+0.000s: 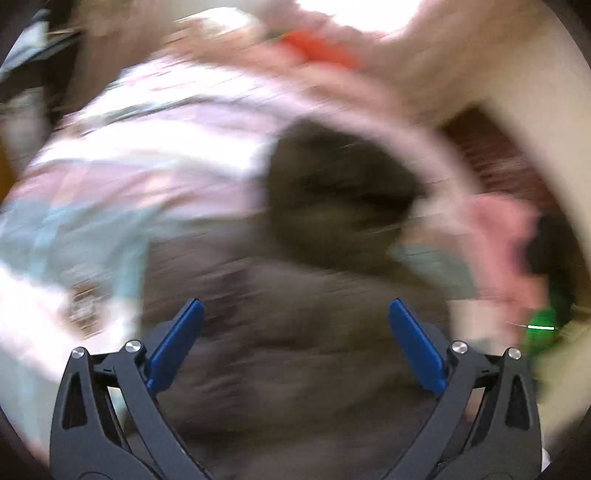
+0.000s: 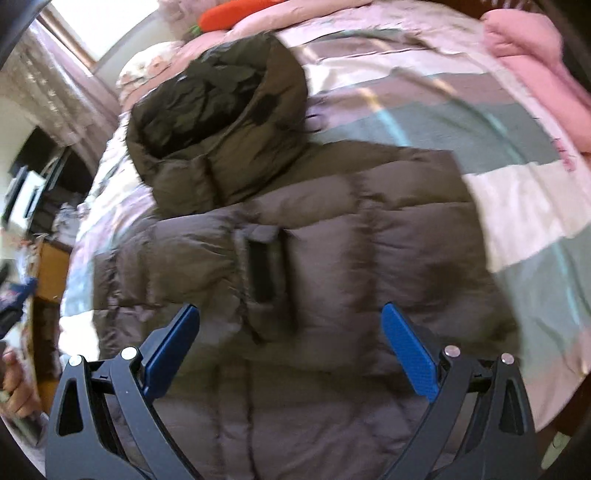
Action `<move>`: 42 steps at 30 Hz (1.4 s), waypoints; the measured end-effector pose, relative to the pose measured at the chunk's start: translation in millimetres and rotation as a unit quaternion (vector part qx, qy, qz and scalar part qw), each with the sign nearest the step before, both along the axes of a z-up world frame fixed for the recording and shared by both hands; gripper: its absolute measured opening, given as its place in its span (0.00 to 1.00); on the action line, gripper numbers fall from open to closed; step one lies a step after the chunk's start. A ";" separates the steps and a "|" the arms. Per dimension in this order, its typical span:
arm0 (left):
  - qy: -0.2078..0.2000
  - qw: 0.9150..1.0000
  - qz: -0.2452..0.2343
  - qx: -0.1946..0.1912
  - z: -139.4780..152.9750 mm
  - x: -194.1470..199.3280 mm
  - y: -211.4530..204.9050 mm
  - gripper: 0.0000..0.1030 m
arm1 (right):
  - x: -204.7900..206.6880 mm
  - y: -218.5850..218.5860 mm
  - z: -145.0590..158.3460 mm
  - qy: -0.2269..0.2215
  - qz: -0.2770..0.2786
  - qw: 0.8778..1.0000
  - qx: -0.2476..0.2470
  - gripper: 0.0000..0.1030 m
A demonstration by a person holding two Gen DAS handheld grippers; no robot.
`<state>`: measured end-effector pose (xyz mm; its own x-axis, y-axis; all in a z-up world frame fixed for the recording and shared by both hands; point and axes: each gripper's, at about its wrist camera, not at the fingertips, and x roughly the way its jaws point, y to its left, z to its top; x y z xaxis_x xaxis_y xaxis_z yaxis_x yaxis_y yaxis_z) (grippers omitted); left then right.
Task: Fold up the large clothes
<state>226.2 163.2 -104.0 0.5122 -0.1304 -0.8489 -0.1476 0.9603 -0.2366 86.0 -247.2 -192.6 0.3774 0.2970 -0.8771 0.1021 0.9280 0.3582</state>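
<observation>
A large brown puffer jacket (image 2: pixel 295 258) lies spread on a bed, its dark hood (image 2: pixel 221 110) pointing to the far side and a cuff or tab (image 2: pixel 262 258) lying across its middle. My right gripper (image 2: pixel 290 314) hovers open and empty above the jacket's body. In the left wrist view the picture is heavily blurred; the jacket (image 1: pixel 295 350) fills the lower middle and its hood (image 1: pixel 332 192) shows beyond. My left gripper (image 1: pixel 295 308) is open and empty above the jacket.
The bed has a pink, white and teal striped cover (image 2: pixel 498 147). A pink blanket (image 2: pixel 535 66) lies at the far right and an orange carrot plush (image 2: pixel 236 11) at the head. A wooden cabinet (image 2: pixel 48 266) stands left of the bed.
</observation>
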 end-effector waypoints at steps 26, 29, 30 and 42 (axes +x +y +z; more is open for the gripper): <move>0.206 0.966 0.059 0.145 -110.7 18.4 22.2 0.98 | 76.0 16.5 -38.3 0.088 -0.080 0.992 -0.047 0.44; 0.180 0.967 0.078 0.162 -92.9 23.2 23.3 0.98 | 65.4 9.2 -4.9 0.031 -0.120 0.990 -0.064 0.65; 0.168 0.968 0.084 0.165 -87.7 25.1 25.5 0.98 | 60.4 8.0 14.0 -0.018 -0.131 0.989 -0.069 0.69; 0.258 0.960 0.034 0.103 -151.8 40.0 8.6 0.89 | 87.6 79.6 -44.7 0.107 0.029 0.993 -0.030 0.67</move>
